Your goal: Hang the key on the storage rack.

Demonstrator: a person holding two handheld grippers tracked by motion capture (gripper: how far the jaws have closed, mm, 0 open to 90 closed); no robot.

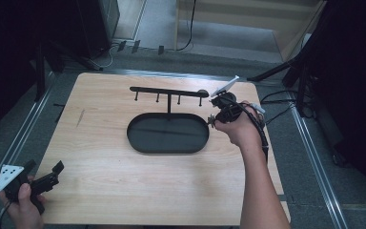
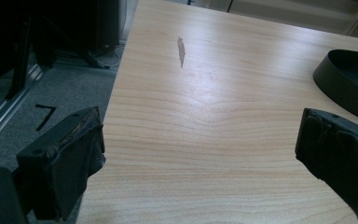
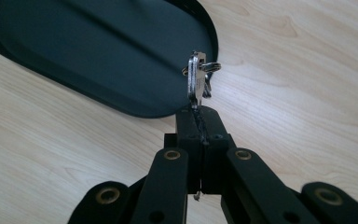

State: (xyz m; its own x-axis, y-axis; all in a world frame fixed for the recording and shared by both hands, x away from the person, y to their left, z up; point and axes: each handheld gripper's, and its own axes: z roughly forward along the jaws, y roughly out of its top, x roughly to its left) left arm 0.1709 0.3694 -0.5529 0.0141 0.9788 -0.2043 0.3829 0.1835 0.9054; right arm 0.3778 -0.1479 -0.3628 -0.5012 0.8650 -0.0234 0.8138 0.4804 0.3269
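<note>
Over empty oval tray (image 3: 88, 51): right gripper (image 3: 199, 112) pinching key (image 3: 196, 81).

Black right claw (image 3: 199, 119) with brass-coloured pivots, seemingly frayed pads.

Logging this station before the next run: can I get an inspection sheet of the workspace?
Surface: wooden table, one dark mark.
Job's things: black oval tray; hook rack standing behind it; key on a ring.
Clutter: nothing seen.
Grippers: right tongs shut on the key at the tray's rim; left tongs open, near the table's corner.
Cables: one along the right wrist.
Surroundings: grey floor, dark stands.
</note>
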